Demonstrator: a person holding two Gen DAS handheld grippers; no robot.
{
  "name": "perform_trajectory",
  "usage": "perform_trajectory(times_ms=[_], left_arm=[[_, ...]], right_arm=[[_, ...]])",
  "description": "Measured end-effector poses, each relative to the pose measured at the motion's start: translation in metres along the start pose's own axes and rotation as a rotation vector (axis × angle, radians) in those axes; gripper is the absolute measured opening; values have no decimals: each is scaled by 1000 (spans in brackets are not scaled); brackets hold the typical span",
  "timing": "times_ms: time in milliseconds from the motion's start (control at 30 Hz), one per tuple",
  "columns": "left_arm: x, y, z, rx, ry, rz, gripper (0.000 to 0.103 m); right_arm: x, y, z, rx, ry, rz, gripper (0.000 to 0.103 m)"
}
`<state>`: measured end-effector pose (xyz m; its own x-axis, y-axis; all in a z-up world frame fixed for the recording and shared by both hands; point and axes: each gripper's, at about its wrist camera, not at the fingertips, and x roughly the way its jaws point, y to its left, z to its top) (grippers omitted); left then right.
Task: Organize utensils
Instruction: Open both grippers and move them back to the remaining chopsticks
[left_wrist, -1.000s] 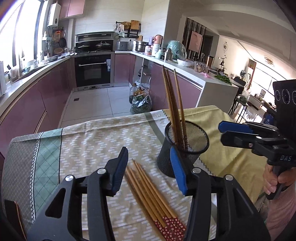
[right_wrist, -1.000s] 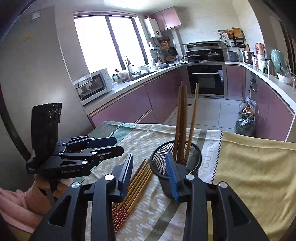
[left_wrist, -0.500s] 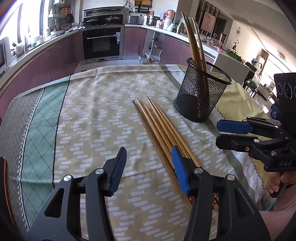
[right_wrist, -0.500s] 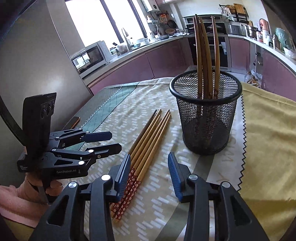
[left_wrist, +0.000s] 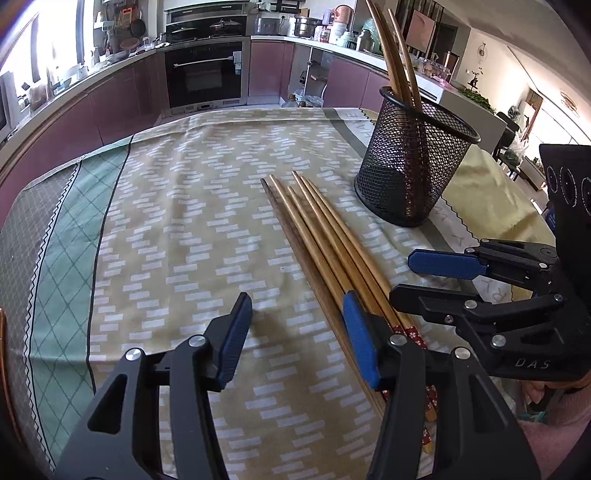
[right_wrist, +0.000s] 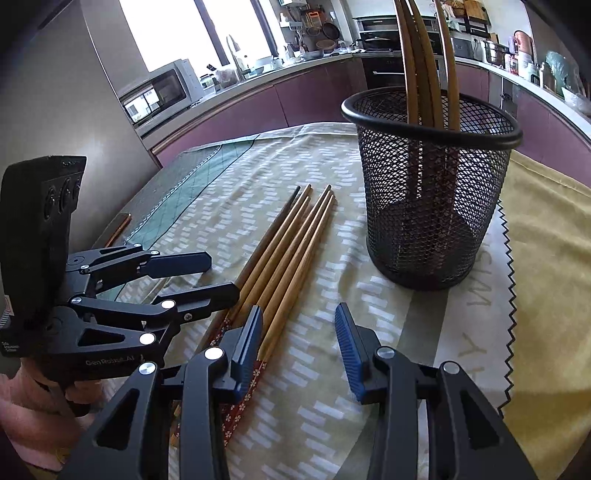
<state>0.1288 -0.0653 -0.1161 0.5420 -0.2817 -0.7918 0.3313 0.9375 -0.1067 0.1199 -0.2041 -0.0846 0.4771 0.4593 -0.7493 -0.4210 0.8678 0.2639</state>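
Left tool spread wide, empty; right tool too, marked "DAS". Chopsticks between both tools, red ends hidden. Cloth lettering hard to read.

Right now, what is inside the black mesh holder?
Inside the black mesh holder stand three wooden chopsticks, leaning on its rim. Their lower ends show only dimly through the mesh; whether anything else lies at the bottom is unclear.
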Motion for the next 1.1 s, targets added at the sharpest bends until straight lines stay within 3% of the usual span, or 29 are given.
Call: perform_trajectory(times_ms=[733,1100], left_arm=[[1,3,1,16,21,34,50],[17,5,19,30,39,65,41]], right_arm=[[6,8,3,-62,25,-102,36],[22,13,17,-77,32,-134,28]])
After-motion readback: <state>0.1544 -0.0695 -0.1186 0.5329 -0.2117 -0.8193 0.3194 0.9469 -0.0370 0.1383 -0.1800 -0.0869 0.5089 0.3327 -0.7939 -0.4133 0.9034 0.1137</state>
